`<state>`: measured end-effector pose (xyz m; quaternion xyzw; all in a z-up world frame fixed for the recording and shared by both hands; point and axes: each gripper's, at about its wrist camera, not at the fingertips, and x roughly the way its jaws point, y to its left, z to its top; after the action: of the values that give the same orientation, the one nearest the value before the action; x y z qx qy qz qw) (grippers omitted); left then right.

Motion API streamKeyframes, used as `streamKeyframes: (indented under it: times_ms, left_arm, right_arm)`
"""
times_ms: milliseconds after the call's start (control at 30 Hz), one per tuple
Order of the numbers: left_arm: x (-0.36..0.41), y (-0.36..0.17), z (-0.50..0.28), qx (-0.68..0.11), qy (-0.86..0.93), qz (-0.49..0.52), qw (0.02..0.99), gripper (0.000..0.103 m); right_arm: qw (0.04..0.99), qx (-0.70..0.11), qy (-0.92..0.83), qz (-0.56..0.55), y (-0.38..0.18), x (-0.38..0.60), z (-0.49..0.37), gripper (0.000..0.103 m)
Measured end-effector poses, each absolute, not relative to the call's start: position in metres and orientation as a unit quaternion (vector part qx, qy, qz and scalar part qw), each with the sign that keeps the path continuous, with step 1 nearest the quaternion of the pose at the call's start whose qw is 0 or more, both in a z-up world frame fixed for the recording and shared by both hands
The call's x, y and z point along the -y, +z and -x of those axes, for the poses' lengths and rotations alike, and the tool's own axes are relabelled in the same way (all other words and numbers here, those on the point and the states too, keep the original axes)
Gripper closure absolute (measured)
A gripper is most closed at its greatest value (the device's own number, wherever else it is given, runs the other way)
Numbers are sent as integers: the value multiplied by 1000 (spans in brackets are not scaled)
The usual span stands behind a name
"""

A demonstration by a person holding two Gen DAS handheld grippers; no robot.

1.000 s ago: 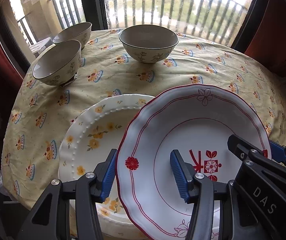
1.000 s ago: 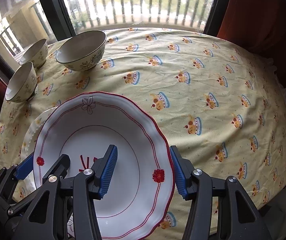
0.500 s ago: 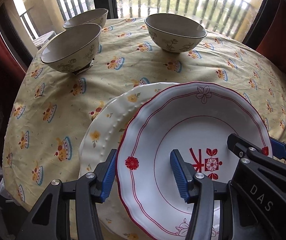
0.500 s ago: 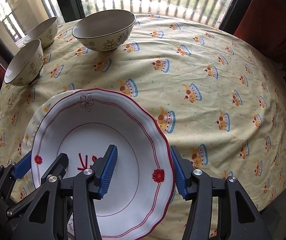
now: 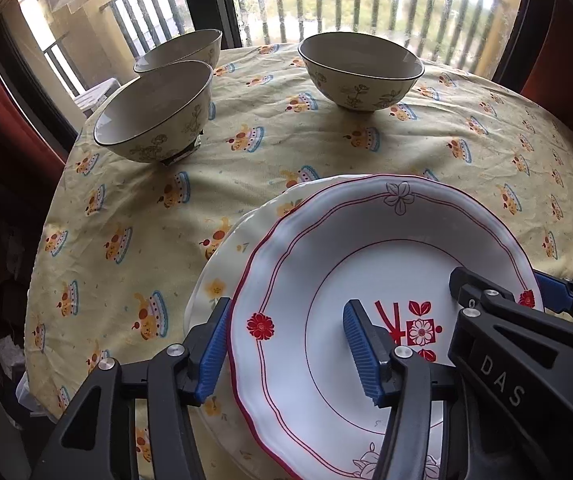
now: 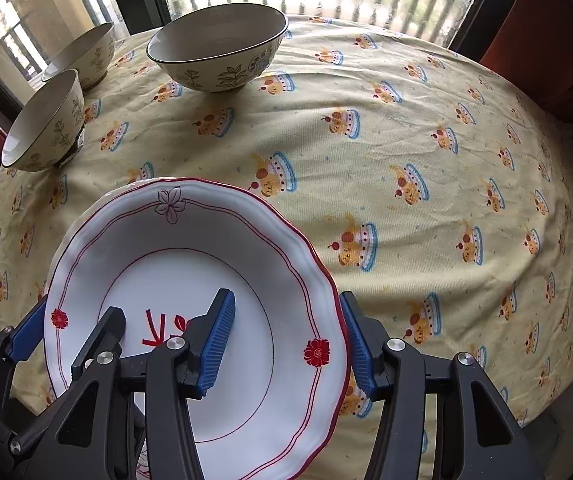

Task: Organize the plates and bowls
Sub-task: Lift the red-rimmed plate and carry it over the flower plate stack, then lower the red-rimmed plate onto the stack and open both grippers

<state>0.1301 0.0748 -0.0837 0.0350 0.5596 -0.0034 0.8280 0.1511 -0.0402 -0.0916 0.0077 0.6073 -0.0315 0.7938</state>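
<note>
A white plate with a red scalloped rim [image 5: 326,248] lies almost squarely over a cream plate with yellow flowers [image 5: 222,264] at the near edge of the table. My left gripper [image 5: 286,348] straddles its left rim. Its jaws are opening, and a thin gap shows between the outer pad and the rim. On the right rim of the same plate [image 6: 166,256], my right gripper [image 6: 286,344] is shut, with one pad inside and one outside. Three floral bowls stand beyond: one near left [image 5: 158,120], one behind it [image 5: 182,48], one at the centre back [image 5: 360,68].
A yellow tablecloth printed with cakes [image 6: 426,140] covers the round table, with bare cloth to the right of the plates. A window with a balcony railing [image 5: 346,4] is behind the table. Red curtains hang at both sides.
Both grippers carried the red-rimmed plate left and down over the cream plate, which is now mostly covered. The left jaws have spread slightly off the rim.
</note>
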Motion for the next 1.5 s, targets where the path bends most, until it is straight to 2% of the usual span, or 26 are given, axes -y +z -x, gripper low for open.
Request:
streamKeyframes:
  times_ms: [233,300,367,400,700,967,1100,1200,1300,1333,1367,1500]
  left_arm:
    - [-78,-82,-131,-559,-13,-22,829,45]
    - [-78,-82,-132,-557,-13,-24,830,45]
    - [-78,-83,-133,-556,-12,-24,830,45]
    - [-78,-83,-133,-556,-11,-25,831,45]
    - [-83,-83,-130,-554,0,-39,831,44]
    - [-83,-86,-128,-548,-2,-40,835,33]
    - [-85,-85,-129,-558,-2,-25,829,31]
    - [-88,-82,-130,-567,1,-3,824,26]
    - [-90,-77,-127,-559,19,-4,829,17]
    - [-91,-75,-126,-559,27,-2,829,14]
    - [-92,-74,-126,-560,36,2,828,14]
    - [-97,-63,-125,-553,61,24,831,12]
  right_arm:
    - [790,-612,-14,-17,-86,51,-149,46]
    - [798,-602,-16,-11,-80,54,-146,51]
    - [801,-597,-9,-26,-78,59,-144,72]
    - [798,-601,0,-34,-80,60,-144,73]
    - [802,-597,-3,-24,-83,49,-144,75]
    - [809,-588,-4,-19,-84,43,-144,75]
    - [808,-588,1,-32,-83,48,-143,75]
    - [802,-595,13,-38,-82,52,-143,67]
    - [808,-588,24,-27,-76,55,-142,53]
    - [810,-586,31,-26,-73,57,-143,45]
    - [810,-584,41,-27,-71,58,-144,40]
    - [812,-577,82,-19,-61,52,-150,34]
